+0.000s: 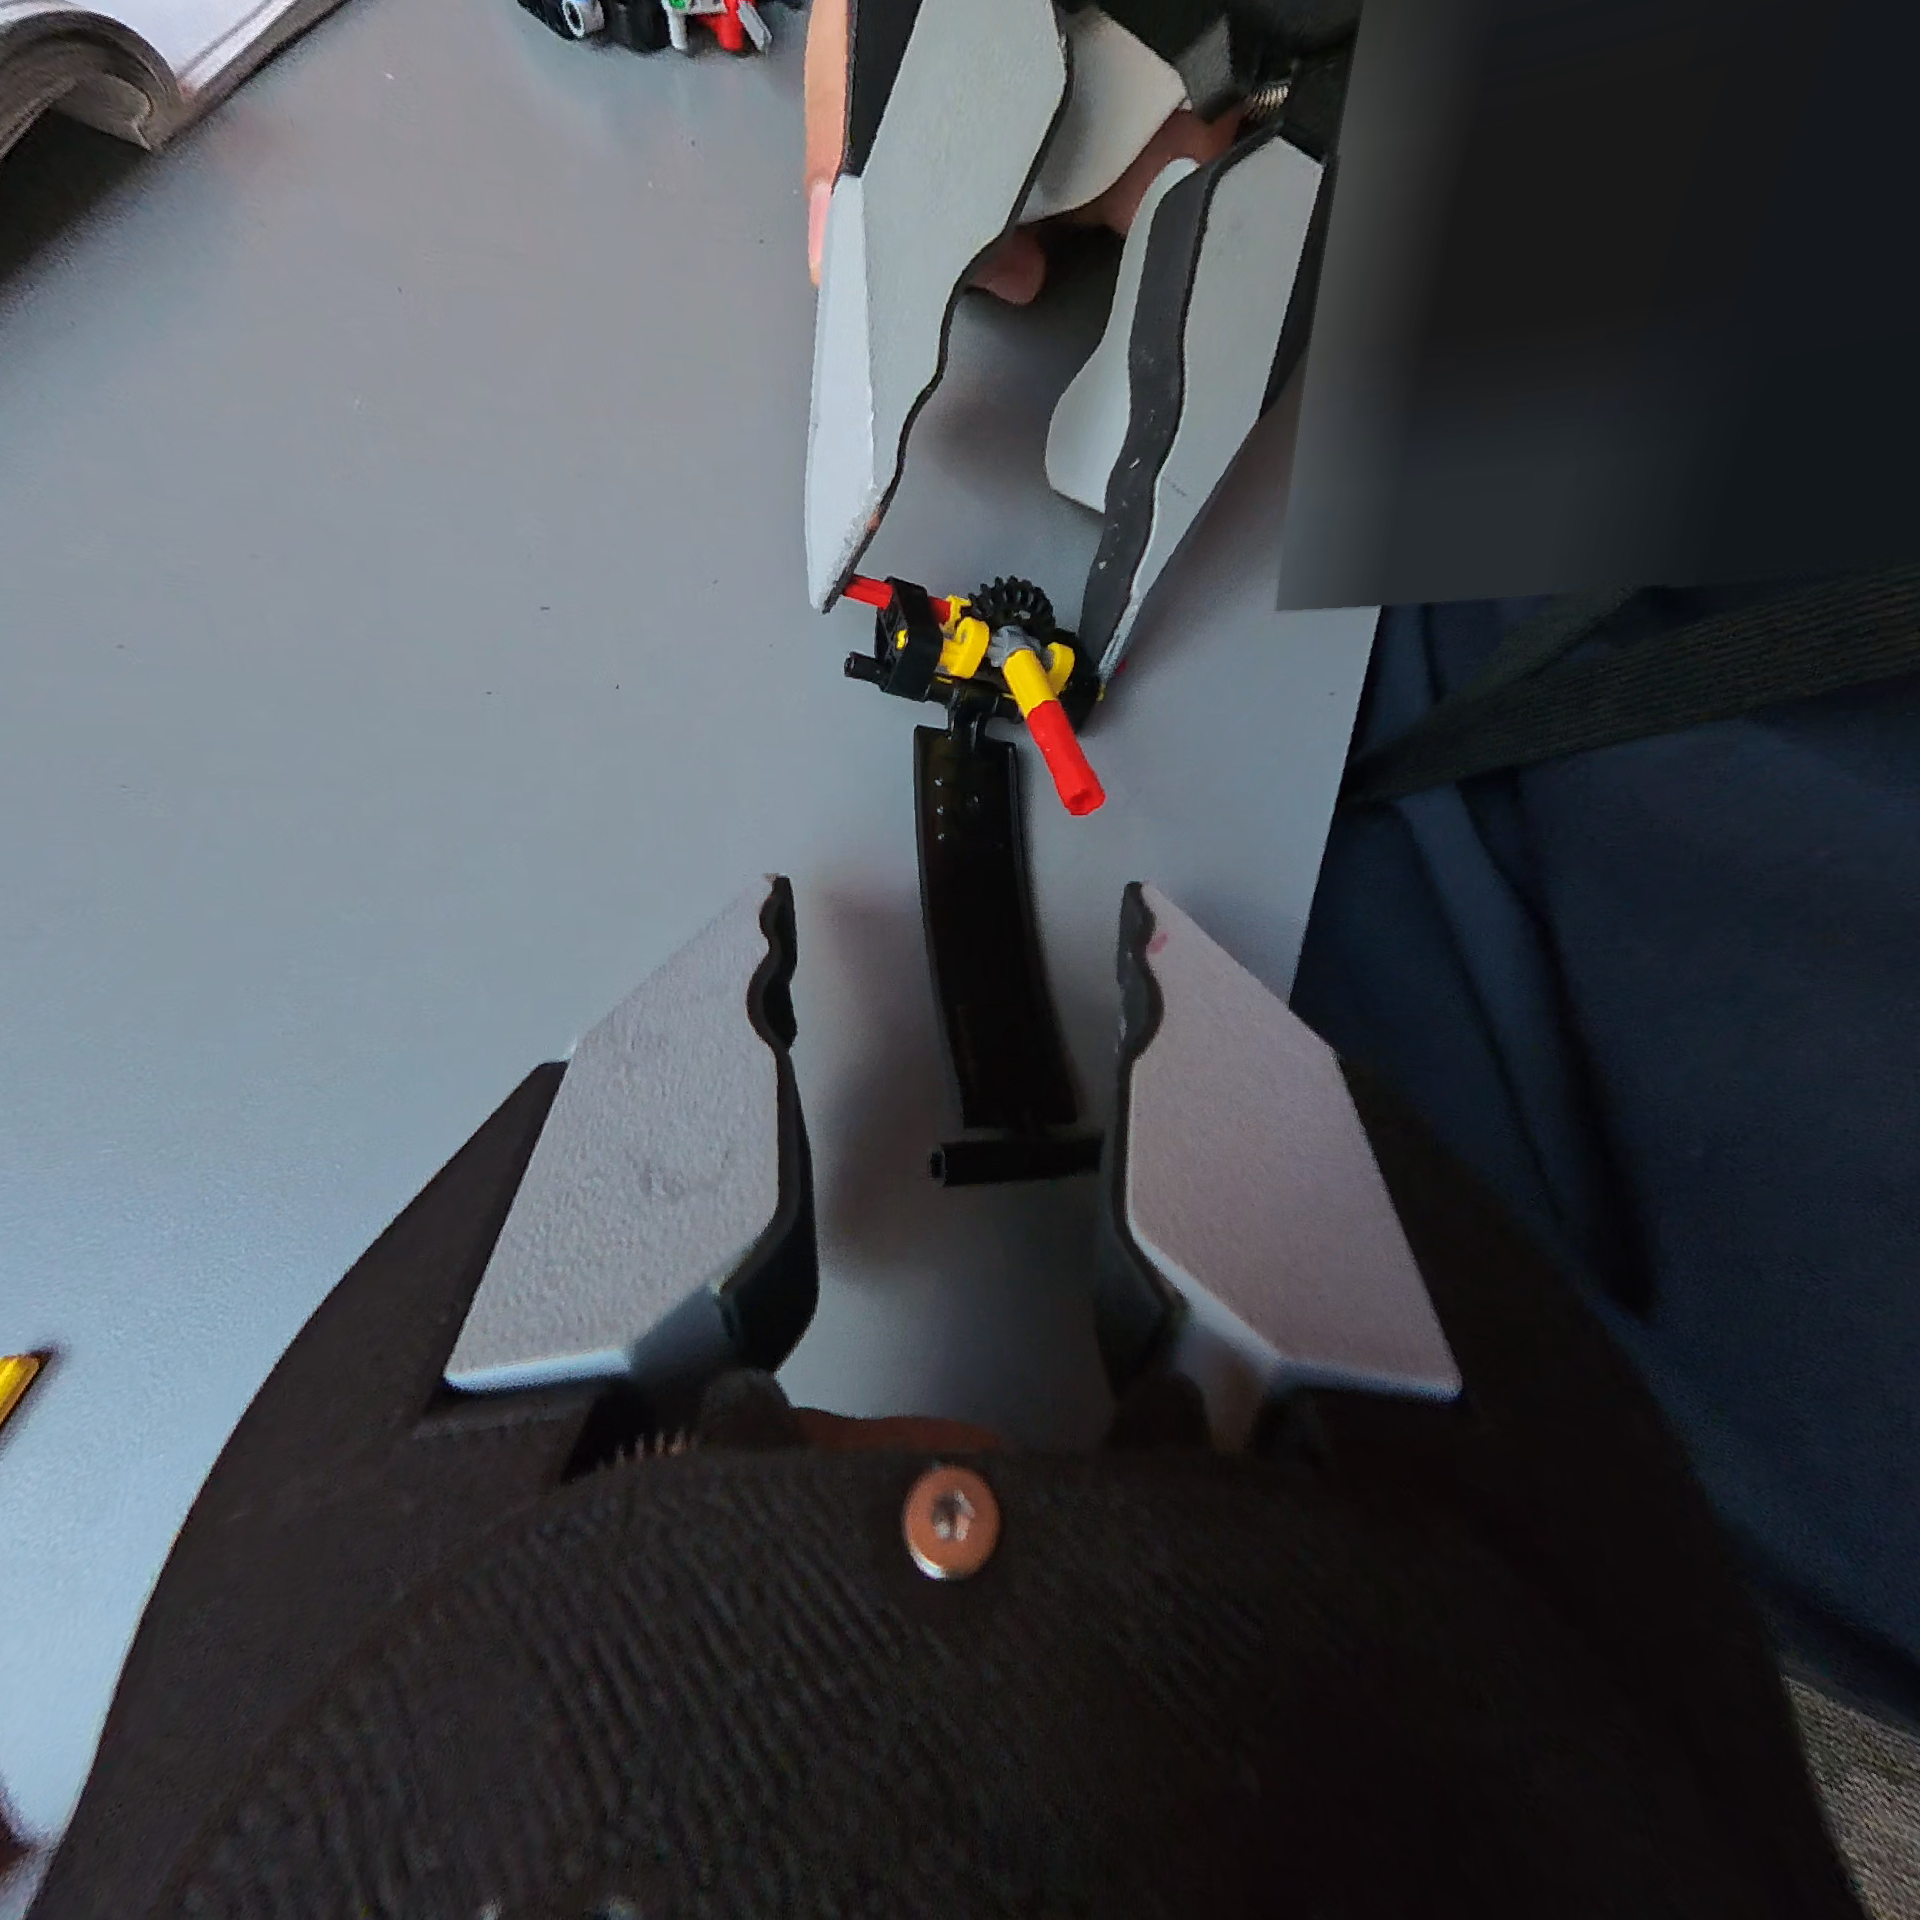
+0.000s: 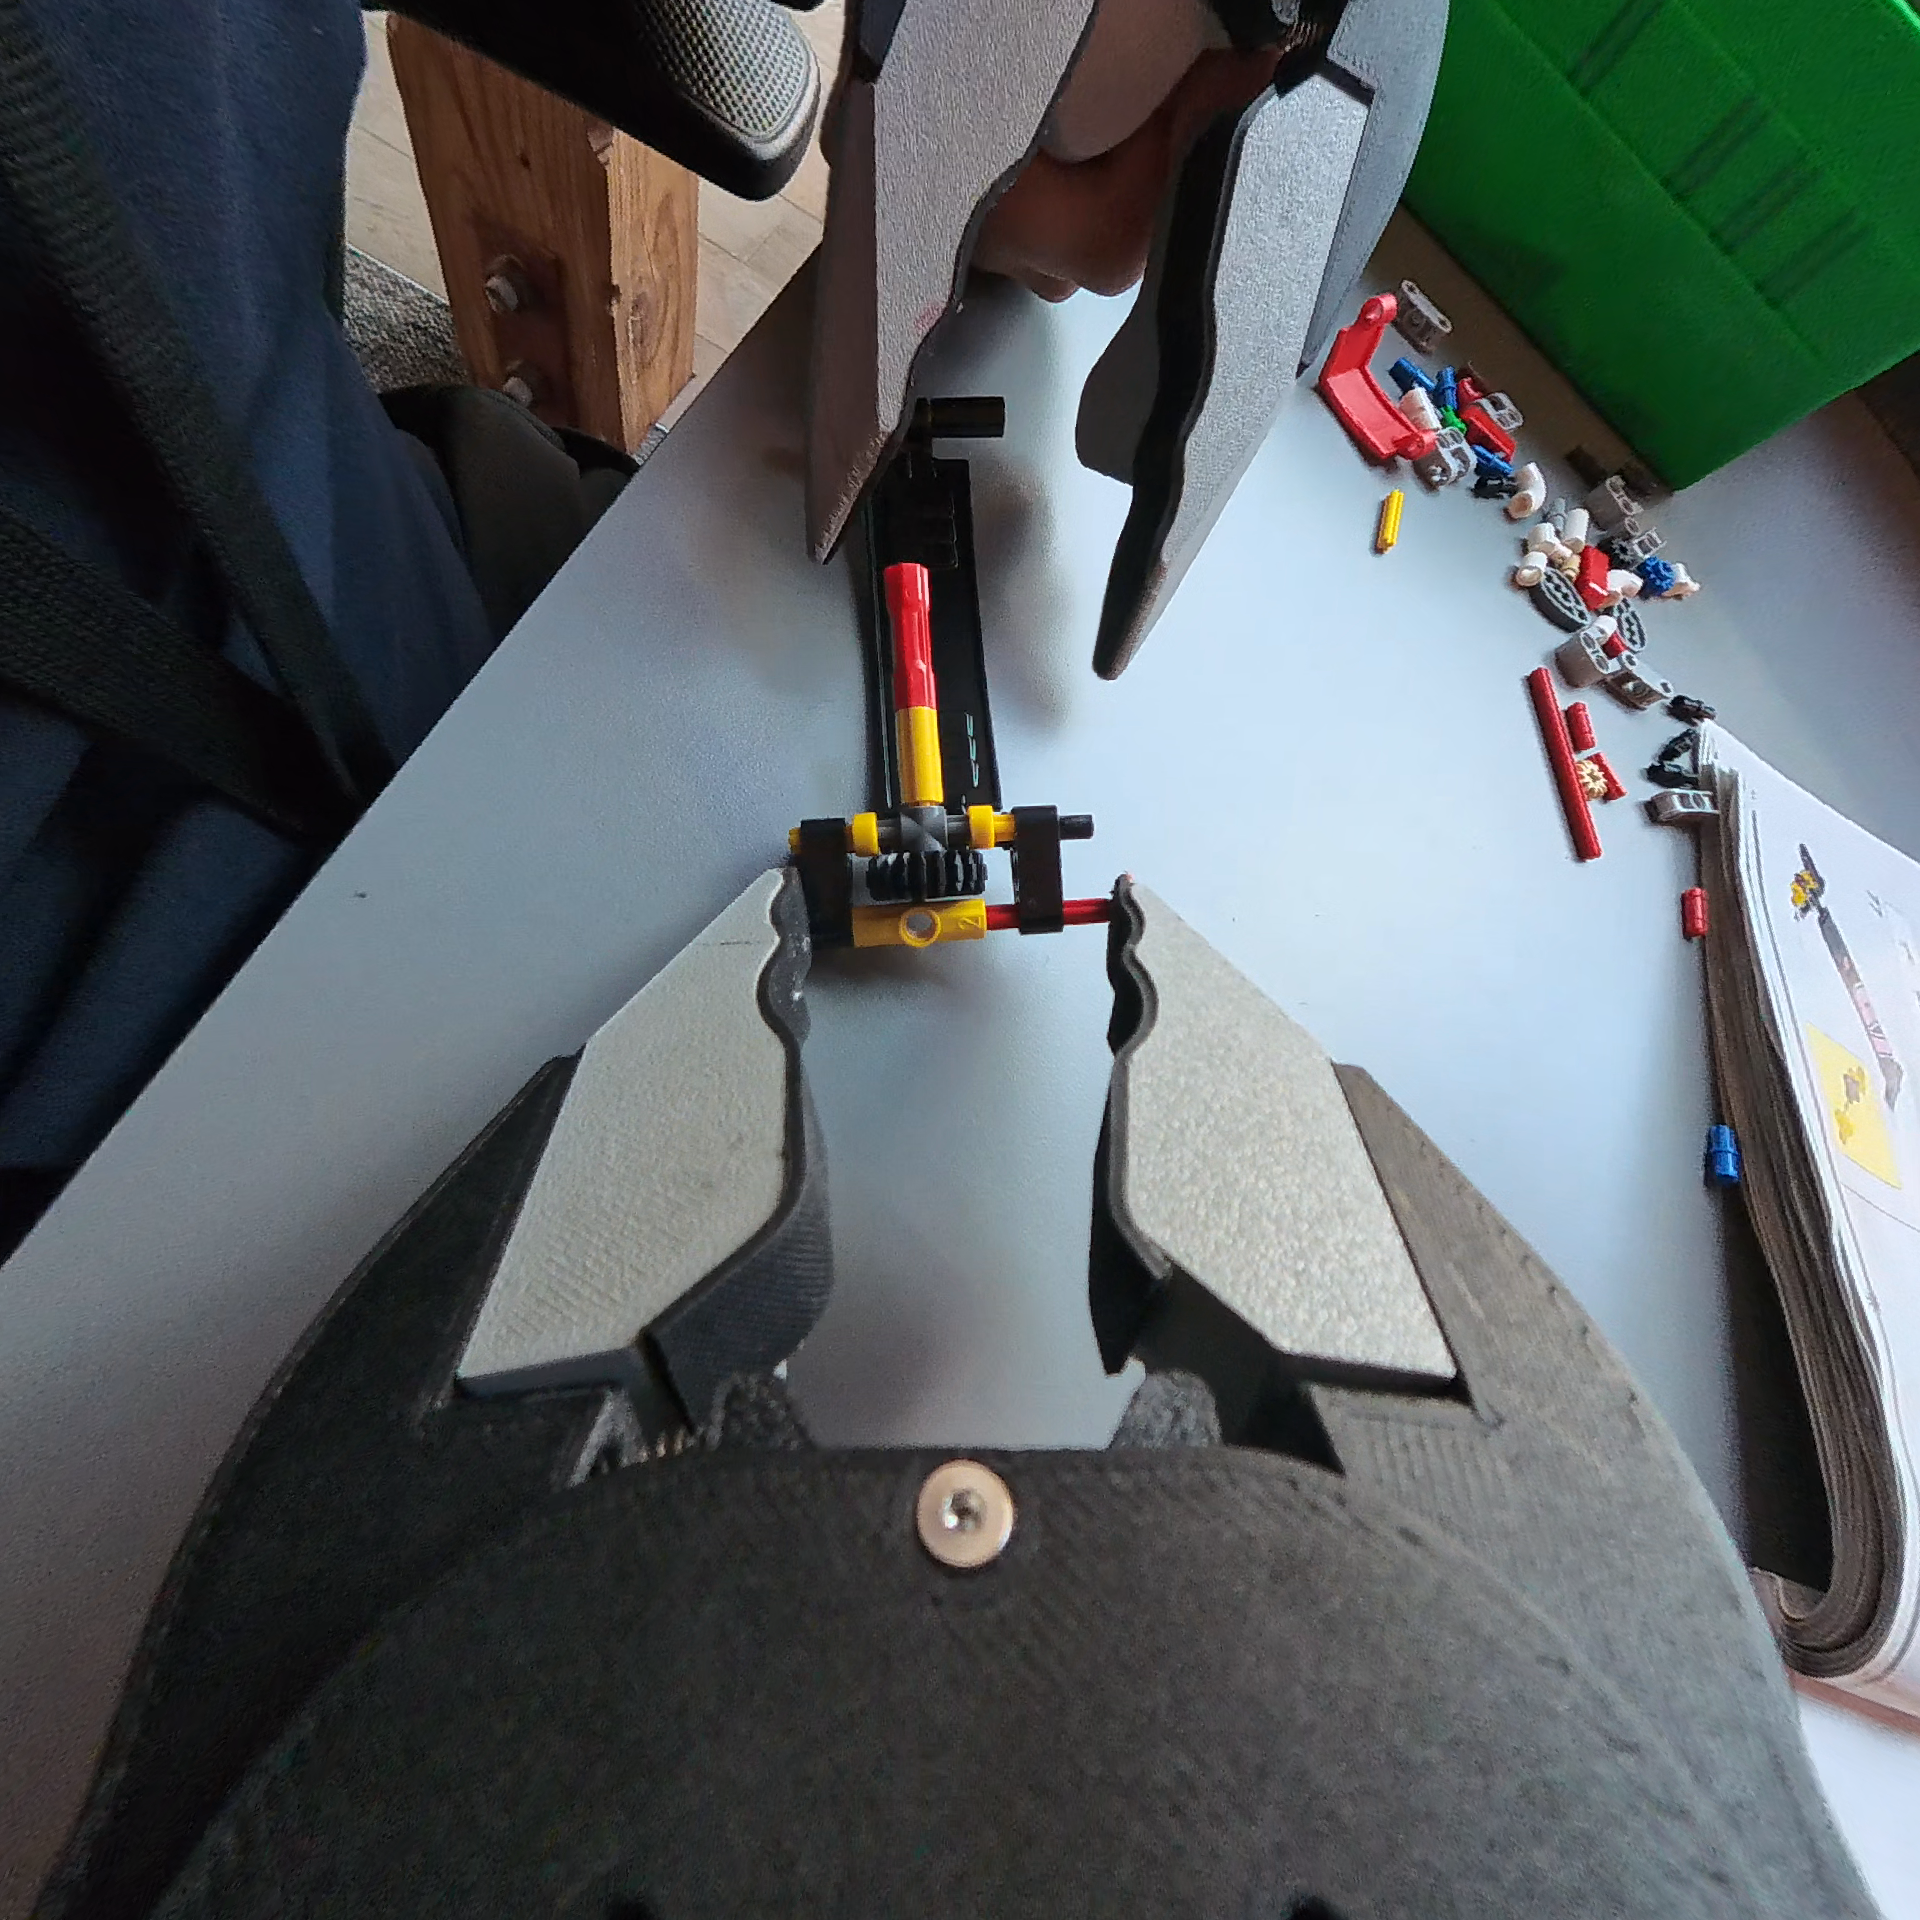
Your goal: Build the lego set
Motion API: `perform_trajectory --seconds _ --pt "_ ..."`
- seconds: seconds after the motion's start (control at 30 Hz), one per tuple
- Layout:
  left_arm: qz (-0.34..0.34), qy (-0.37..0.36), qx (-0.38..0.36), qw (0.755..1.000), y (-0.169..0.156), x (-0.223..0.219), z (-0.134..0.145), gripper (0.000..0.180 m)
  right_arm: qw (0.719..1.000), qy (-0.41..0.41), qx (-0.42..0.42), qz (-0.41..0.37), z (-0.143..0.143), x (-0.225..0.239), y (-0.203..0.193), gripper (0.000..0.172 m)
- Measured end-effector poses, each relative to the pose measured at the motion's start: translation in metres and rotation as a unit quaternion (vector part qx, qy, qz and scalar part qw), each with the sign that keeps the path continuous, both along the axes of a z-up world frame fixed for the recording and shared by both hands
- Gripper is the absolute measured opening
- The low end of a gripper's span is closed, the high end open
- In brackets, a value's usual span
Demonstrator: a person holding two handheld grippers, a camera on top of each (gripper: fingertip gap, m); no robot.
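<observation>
My right gripper [image 2: 956,904] is clamped across a small plastic building-brick assembly of black frames, yellow connectors, a black gear and thin red axles [image 2: 935,878]: one fingertip presses its black frame end, the other the tip of the thin red axle. The assembly sits on the pale grey table [image 2: 1299,935], close to the edge nearest the person in dark blue clothing [image 2: 156,623]. A long curved black plastic blade [image 1: 987,987] runs from the assembly toward my left gripper [image 1: 956,935], whose fingers stand apart on either side of the blade without pressing it; the short black cross pin [image 1: 1013,1158] at the blade's end lies between them. A yellow-and-red rod [image 2: 914,675] juts from the assembly over the blade. To the right lie scattered small bricks [image 2: 1538,520], an open instruction booklet [image 2: 1818,1143] and a green box [image 2: 1683,208].
</observation>
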State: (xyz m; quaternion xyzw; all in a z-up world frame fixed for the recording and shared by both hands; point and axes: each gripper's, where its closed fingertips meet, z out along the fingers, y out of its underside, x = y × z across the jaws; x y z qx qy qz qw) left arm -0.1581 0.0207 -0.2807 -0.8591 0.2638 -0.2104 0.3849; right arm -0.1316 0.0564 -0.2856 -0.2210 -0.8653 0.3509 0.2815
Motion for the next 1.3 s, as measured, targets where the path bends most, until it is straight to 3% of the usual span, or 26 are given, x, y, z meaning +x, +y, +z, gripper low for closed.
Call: perform_trajectory --seconds 0.27,0.4,0.53,0.7,1.3 --pt "-0.005 0.047 -0.011 0.999 -0.003 0.000 -0.012 0.057 1.000 -0.009 -0.007 -0.009 -0.001 -0.003 0.003 0.057" --pt "0.007 0.050 -0.011 0.999 0.001 -0.003 -0.012 0.040 0.997 -0.057 -0.034 -0.025 -0.006 -0.006 0.009 0.056" --pt "0.014 0.049 -0.012 0.999 0.002 -0.005 -0.012 0.035 0.990 -0.117 -0.070 -0.038 -0.010 -0.005 0.014 0.056" --pt "0.016 0.059 -0.006 0.998 0.002 -0.006 -0.013 0.034 0.990 -0.118 -0.071 -0.038 -0.010 -0.005 0.014 0.056" --pt "0.030 0.020 -0.029 0.999 0.006 -0.009 -0.012 0.026 0.972 -0.185 -0.139 -0.032 -0.007 -0.004 0.015 0.056"
